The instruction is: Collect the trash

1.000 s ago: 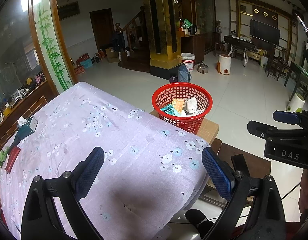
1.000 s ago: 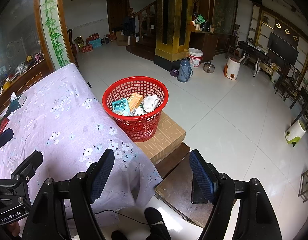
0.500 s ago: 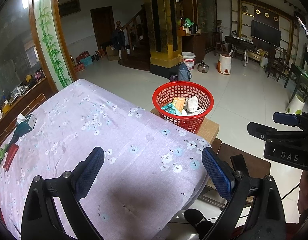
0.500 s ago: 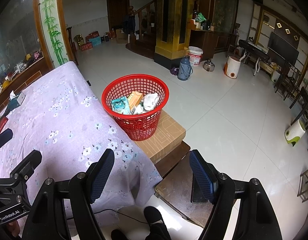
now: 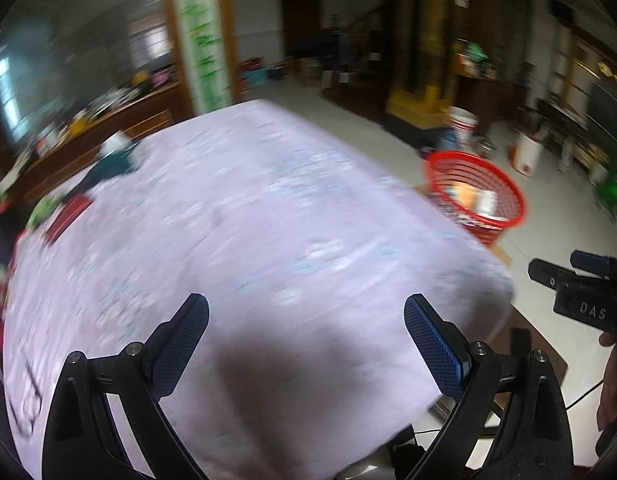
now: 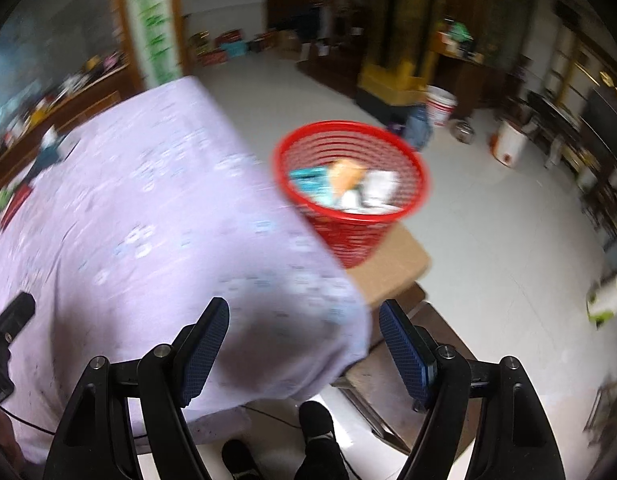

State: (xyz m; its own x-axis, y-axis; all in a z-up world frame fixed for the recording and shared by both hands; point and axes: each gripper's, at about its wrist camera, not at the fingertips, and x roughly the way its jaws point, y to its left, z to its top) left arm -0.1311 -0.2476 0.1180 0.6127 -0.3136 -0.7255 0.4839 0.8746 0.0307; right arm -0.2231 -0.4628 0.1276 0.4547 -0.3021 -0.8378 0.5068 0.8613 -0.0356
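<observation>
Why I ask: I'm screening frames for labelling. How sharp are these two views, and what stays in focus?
Left wrist view: heavy motion blur smears the purple tablecloth and red basket; only the open left gripper is crisp. Right wrist view: same smear over the basket and its trash; the open right gripper stays sharp. Both show fisheye bending and dark corners.

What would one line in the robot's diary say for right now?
left gripper: open, empty | right gripper: open, empty | red basket: holds trash, on cardboard box | picture: blurry
</observation>
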